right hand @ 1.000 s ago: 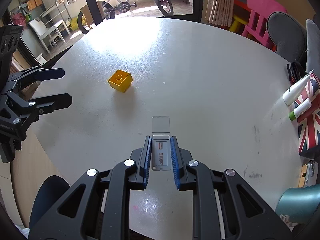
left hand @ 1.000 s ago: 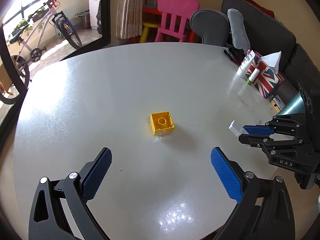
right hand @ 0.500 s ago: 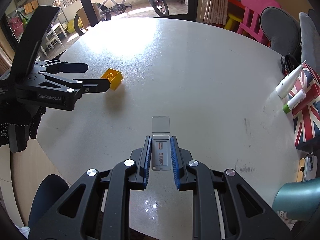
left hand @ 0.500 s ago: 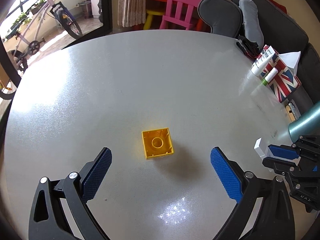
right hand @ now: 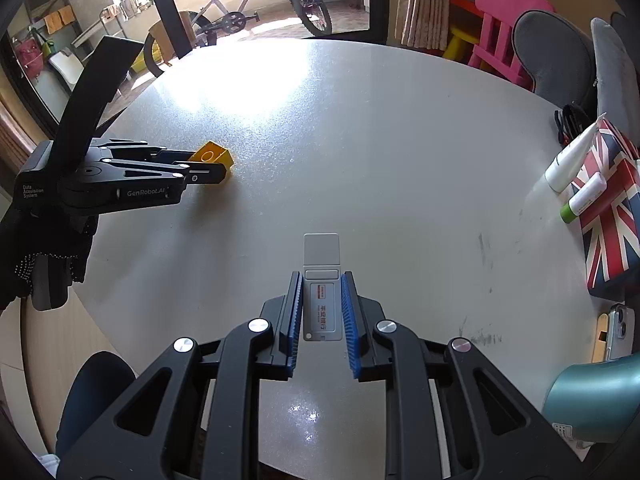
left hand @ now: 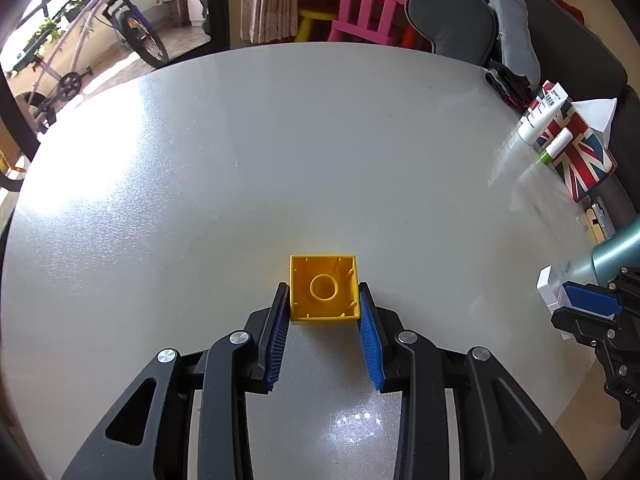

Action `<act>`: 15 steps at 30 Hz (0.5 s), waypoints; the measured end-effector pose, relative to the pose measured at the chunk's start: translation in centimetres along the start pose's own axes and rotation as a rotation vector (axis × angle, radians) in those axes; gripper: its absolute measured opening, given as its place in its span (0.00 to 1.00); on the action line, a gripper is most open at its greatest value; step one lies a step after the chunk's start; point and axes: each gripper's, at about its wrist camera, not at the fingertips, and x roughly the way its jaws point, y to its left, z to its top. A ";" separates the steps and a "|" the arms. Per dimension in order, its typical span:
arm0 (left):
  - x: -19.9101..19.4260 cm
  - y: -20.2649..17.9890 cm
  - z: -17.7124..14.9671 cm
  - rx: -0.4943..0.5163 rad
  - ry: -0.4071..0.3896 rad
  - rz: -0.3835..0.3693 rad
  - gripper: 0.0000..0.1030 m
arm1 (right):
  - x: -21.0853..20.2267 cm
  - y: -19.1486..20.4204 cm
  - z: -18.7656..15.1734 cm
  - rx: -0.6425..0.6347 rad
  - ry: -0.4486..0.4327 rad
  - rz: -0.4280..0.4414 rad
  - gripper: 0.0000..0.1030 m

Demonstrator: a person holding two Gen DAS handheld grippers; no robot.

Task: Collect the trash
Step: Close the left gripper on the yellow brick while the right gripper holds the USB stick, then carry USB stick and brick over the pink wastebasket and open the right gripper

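While L claw (left hand: 324, 300) just closed on 1 yellow brick (left hand: 323, 288) — R claw (right hand: 322, 304) pinches 1 white card (right hand: 322, 280).

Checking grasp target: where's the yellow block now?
Left wrist view: yellow block sits on the table, low centre, between the left gripper pads.

We look from two fisheye cameras, each mounted behind its gripper's fingers and pitched steeply down at the round grey table (left hand: 280, 152). The left wrist view sits close over the yellow toy brick (left hand: 323, 289), facing the pink chair (left hand: 370, 4). The right wrist view looks from further right, the white USB token (right hand: 322, 280) nearest its lens. Both views share the brick (right hand: 212, 157), the Union Jack tissue box (right hand: 608, 216), the bicycle (right hand: 248, 4), and each shows the other gripper at its edge.
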 end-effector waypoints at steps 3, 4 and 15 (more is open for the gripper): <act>-0.8 0.0 -0.3 0.014 -0.013 0.001 0.32 | -0.2 0.2 -0.1 -0.004 -0.007 -0.003 0.18; -1.1 0.0 -0.5 0.016 -0.018 -0.002 0.32 | -0.2 0.3 -0.2 -0.004 -0.009 -0.002 0.18; -6.6 -1.0 -3.6 0.075 -0.091 -0.022 0.32 | -3.0 1.7 -1.0 -0.018 -0.059 -0.006 0.18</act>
